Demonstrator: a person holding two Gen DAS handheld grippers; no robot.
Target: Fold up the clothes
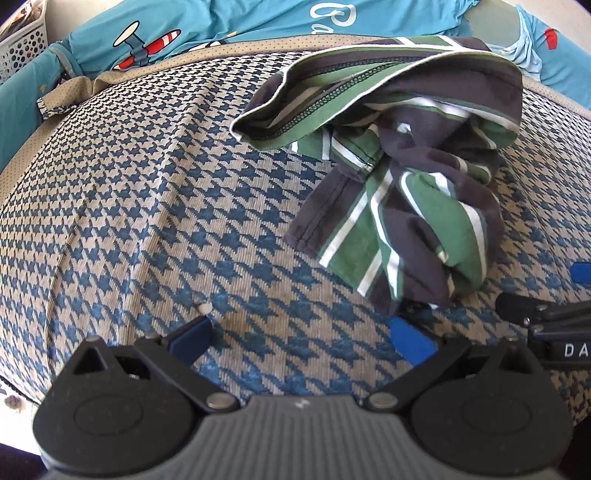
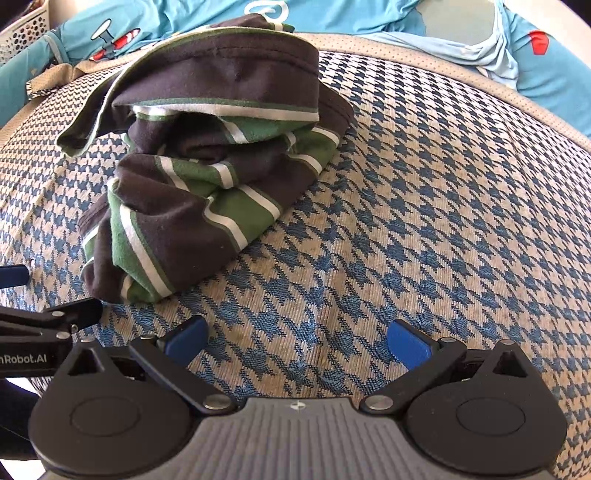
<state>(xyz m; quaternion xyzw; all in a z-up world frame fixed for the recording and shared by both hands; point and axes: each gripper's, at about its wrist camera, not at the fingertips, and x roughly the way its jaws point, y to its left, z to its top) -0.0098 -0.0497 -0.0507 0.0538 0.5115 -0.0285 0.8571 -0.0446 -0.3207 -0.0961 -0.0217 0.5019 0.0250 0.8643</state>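
A crumpled shirt (image 1: 402, 177) with dark brown, green and white stripes lies bunched on a blue and beige houndstooth surface (image 1: 155, 206). In the left wrist view it sits ahead and to the right; my left gripper (image 1: 301, 338) is open, its blue pads short of the cloth's near edge. In the right wrist view the same striped shirt (image 2: 207, 177) lies ahead and to the left. My right gripper (image 2: 297, 341) is open over bare houndstooth surface (image 2: 424, 221), holding nothing. Each gripper shows at the edge of the other's view.
A teal garment (image 1: 207, 26) with an aeroplane print lies spread beyond the far edge of the cushion, teal garment (image 2: 369, 14) in both views. A white perforated basket (image 1: 22, 48) stands at the far left. A beige dotted border (image 2: 461, 70) rims the cushion.
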